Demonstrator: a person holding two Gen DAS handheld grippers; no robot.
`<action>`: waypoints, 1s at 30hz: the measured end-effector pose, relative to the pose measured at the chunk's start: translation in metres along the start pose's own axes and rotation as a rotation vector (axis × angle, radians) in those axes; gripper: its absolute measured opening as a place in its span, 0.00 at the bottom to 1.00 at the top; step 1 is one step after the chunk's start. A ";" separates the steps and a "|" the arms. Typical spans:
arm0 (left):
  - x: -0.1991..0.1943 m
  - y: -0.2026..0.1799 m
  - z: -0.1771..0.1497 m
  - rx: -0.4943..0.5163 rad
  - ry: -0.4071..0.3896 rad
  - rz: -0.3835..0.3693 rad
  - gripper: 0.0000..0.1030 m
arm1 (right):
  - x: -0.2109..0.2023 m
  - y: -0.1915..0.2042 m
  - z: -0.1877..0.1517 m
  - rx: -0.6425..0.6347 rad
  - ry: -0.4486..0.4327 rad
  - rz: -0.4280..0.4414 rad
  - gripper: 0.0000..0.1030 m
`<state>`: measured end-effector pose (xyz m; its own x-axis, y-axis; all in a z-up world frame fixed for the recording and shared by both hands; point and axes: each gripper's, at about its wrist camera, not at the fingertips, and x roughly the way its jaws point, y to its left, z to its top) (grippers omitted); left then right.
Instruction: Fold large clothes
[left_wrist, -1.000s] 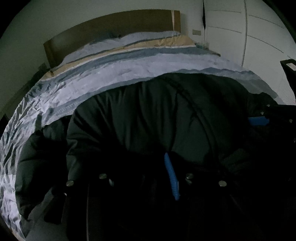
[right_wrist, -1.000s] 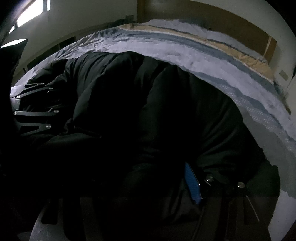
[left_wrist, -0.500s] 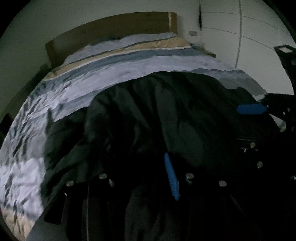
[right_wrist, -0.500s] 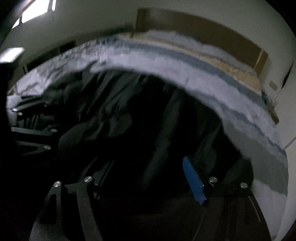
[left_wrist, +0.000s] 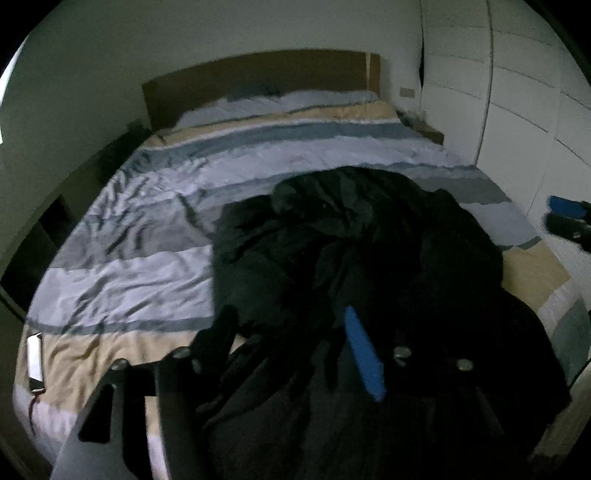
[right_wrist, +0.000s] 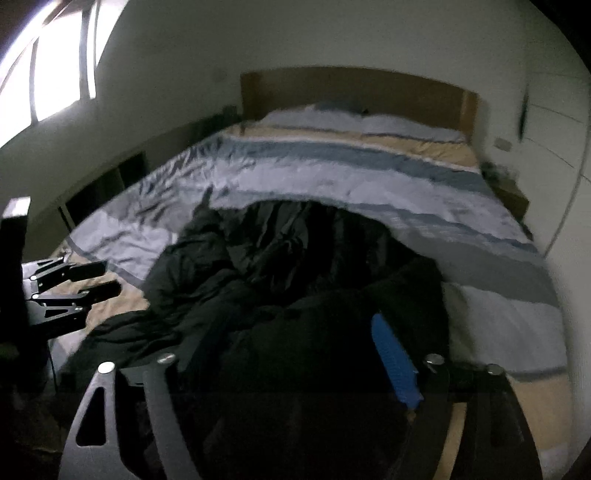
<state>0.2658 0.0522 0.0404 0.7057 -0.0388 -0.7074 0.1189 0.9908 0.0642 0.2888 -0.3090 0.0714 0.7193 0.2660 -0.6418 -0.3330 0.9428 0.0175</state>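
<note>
A large black padded jacket (left_wrist: 362, 251) lies bunched in a heap on the striped duvet of the bed (left_wrist: 140, 266). In the right wrist view the same jacket (right_wrist: 280, 266) sprawls toward the foot of the bed. My left gripper (left_wrist: 291, 343) hovers above the jacket's near edge. Its jaws are opening and no cloth is pinched between the dark finger and the blue pad (left_wrist: 364, 356). My right gripper (right_wrist: 301, 345) hangs over the jacket's near right part, jaws opening too, nothing clamped. Each gripper shows in the other's view: the right gripper (left_wrist: 565, 216) and the left gripper (right_wrist: 92, 278), both off the jacket.
A wooden headboard (left_wrist: 258, 85) stands at the far end and white wardrobe doors (left_wrist: 517, 110) line the right side. A flat white object (left_wrist: 35, 356) lies on the duvet's near left corner. Low dark shelving (right_wrist: 107, 184) runs along the left wall under a bright window (right_wrist: 48, 62).
Both grippers have pulled back and upward from the jacket with their jaws widening. The jacket has dropped from a spread, lifted shape into a crumpled heap, and more of the duvet shows.
</note>
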 end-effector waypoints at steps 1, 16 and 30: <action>-0.014 0.006 -0.007 -0.004 -0.010 -0.001 0.60 | -0.014 -0.003 -0.003 0.004 -0.012 -0.004 0.87; -0.086 0.137 -0.146 -0.259 0.059 0.102 0.66 | -0.128 -0.105 -0.156 0.301 0.019 -0.182 0.99; -0.020 0.166 -0.200 -0.389 0.159 0.053 0.66 | -0.029 -0.116 -0.228 0.426 0.232 -0.194 0.99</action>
<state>0.1315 0.2434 -0.0752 0.5839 0.0039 -0.8118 -0.2090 0.9670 -0.1457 0.1673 -0.4720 -0.0868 0.5727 0.0723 -0.8166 0.1052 0.9814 0.1606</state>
